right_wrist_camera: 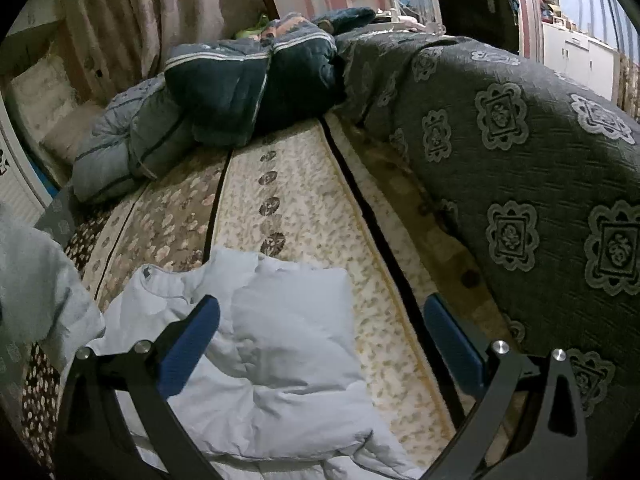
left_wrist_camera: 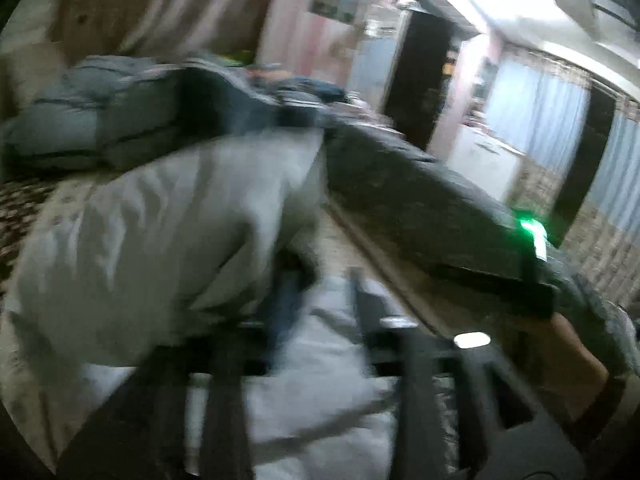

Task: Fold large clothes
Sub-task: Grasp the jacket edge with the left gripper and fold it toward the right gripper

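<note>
A large white garment (right_wrist_camera: pixel 280 344) lies crumpled on the patterned bed cover (right_wrist_camera: pixel 288 184). My right gripper (right_wrist_camera: pixel 320 320) hangs just above it, open, its blue pads (right_wrist_camera: pixel 188 352) wide apart with nothing pinched. The left wrist view is badly blurred. There the white garment (left_wrist_camera: pixel 152 240) bulges up on the left and runs down between the dark fingers of my left gripper (left_wrist_camera: pixel 324 292). Whether the pads press on the cloth is lost in the blur.
Folded blue-grey quilts (right_wrist_camera: pixel 208 96) are piled at the head of the bed. A dark grey patterned blanket (right_wrist_camera: pixel 520 152) heaps up along the right side. Curtains (right_wrist_camera: pixel 152 12) hang behind. A hand (left_wrist_camera: pixel 572 352) and a green light (left_wrist_camera: pixel 532 226) show at the right.
</note>
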A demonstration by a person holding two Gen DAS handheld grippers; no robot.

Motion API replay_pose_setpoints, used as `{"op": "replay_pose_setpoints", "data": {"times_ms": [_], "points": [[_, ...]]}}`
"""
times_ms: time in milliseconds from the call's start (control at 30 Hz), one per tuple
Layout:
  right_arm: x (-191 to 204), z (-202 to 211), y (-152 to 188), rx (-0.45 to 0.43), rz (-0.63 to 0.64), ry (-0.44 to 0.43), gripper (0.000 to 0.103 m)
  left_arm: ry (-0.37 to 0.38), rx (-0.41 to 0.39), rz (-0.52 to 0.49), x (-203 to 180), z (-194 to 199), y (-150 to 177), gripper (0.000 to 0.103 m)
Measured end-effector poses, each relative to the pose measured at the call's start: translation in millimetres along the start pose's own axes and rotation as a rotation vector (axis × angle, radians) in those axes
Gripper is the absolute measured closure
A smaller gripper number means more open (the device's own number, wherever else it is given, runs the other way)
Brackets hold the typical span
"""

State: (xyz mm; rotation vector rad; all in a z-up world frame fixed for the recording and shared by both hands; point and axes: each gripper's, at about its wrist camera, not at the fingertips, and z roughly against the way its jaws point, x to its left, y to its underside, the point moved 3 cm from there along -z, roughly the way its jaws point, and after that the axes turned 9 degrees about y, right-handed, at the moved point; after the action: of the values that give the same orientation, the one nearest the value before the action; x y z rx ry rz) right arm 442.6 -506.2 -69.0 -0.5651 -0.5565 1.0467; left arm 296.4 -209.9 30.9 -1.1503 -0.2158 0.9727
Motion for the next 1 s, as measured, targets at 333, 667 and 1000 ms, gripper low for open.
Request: {"op": "replay_pose_setpoints", "data": {"times_ms": [333, 667, 1000], "points": [[21, -2, 8, 0.022, 0.046, -0.038, 0.001, -0.014, -0.136, 0.067, 23, 7, -9, 0.003], [37, -11, 13, 0.038, 0.08, -0.036, 0.001, 0.15, -0.233, 0.037, 7, 54, -34, 0.003], [66, -11, 32, 0.075, 0.064, -0.102, 0.001, -0.473, -0.138, -0.133, 100, 82, -27, 0.003]]}}
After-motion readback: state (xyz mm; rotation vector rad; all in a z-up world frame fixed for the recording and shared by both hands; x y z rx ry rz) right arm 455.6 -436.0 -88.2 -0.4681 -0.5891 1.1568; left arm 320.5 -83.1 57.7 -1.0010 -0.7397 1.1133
